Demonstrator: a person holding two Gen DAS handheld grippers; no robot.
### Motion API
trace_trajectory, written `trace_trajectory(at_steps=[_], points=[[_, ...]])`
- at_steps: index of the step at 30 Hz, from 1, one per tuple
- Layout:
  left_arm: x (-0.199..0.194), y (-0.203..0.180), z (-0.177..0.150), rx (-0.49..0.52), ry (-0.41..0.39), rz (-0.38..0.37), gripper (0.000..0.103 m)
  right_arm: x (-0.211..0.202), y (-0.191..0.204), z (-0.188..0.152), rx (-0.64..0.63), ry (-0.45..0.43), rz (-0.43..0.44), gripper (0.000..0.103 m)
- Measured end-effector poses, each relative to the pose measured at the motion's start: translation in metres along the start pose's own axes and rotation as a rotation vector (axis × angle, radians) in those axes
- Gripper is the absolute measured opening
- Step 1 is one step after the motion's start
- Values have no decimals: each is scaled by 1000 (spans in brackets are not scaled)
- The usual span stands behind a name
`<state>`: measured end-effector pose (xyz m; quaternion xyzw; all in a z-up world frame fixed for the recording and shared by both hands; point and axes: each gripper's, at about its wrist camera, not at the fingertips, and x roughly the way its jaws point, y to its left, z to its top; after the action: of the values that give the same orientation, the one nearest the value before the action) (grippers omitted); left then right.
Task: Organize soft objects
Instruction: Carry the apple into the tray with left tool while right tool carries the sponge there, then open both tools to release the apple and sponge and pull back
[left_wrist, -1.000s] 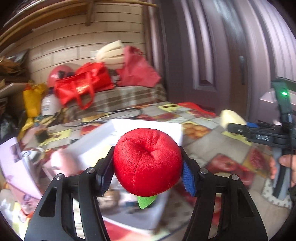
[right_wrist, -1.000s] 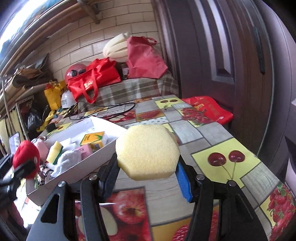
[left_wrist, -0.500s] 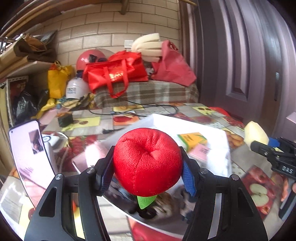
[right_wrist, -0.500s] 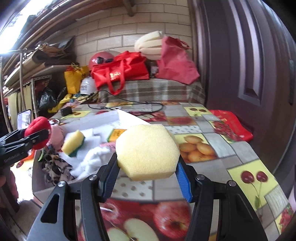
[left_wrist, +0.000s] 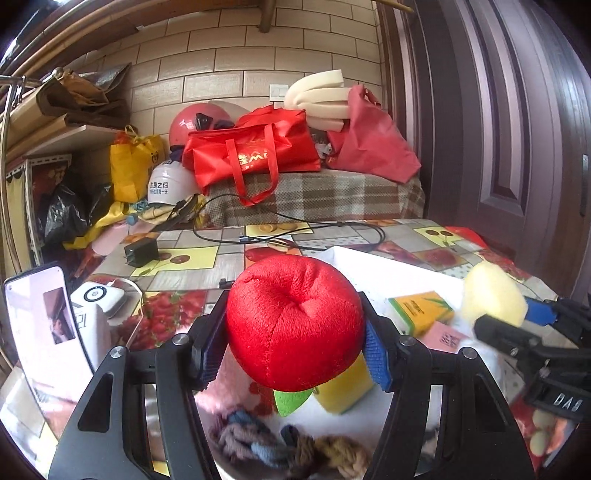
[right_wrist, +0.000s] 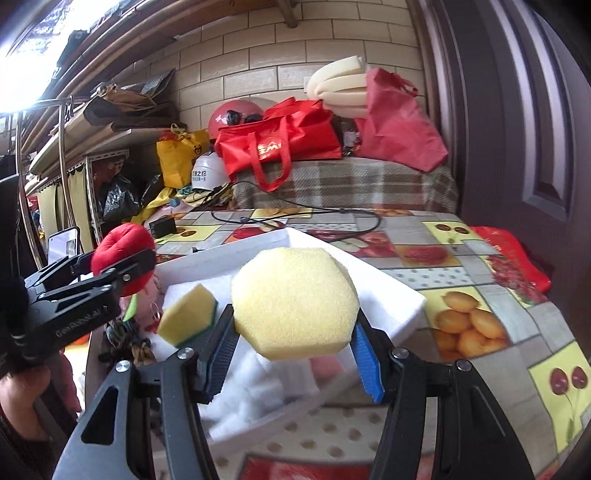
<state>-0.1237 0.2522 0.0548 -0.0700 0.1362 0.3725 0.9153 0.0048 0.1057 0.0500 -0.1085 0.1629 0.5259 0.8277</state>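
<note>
Left gripper (left_wrist: 295, 354) grasping plush apple (left_wrist: 295, 321), right gripper (right_wrist: 293, 354) grasping sponge (right_wrist: 295, 302) (hexagon face only there)

A red plush apple (left_wrist: 295, 321) with a green leaf (left_wrist: 291, 400) sits between blue pads (left_wrist: 376, 354) of a black tool (left_wrist: 295, 354). A pale yellow hexagonal sponge (right_wrist: 295, 302) hangs over a white box (right_wrist: 388, 299); the worktop (right_wrist: 480, 295) wears a fruit-print patchwork cloth.

close wrist views, shared white box (left_wrist: 373, 264)
</note>
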Motion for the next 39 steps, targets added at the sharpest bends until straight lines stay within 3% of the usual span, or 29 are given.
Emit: trace_trajectory(at_steps=[12, 18, 21, 24, 25, 26, 30, 33, 34, 39], points=[[23, 4, 5, -20, 62, 15, 64, 41, 8, 14, -11, 54, -19, 59], [34, -1, 5, 9, 113, -25, 64, 44, 7, 15, -8, 69, -25, 61], [41, -4, 5, 25, 149, -24, 72, 46, 8, 15, -10, 81, -25, 63], [46, -1, 4, 9, 169, 0, 82, 46, 9, 15, -8, 76, -38, 72], [46, 2, 4, -4, 173, -2, 86, 46, 9, 15, -4, 73, -40, 82], [46, 3, 4, -10, 174, 4, 90, 45, 8, 15, 2, 69, -42, 84], [43, 4, 4, -8, 157, 18, 90, 44, 8, 15, 5, 56, -44, 85], [41, 6, 4, -15, 148, 14, 90, 43, 6, 14, 20, 54, -47, 95], [40, 6, 4, -16, 143, 13, 90, 42, 5, 14, 26, 52, -50, 102], [36, 6, 5, -9, 123, 30, 90, 38, 7, 14, 22, 27, -63, 103]])
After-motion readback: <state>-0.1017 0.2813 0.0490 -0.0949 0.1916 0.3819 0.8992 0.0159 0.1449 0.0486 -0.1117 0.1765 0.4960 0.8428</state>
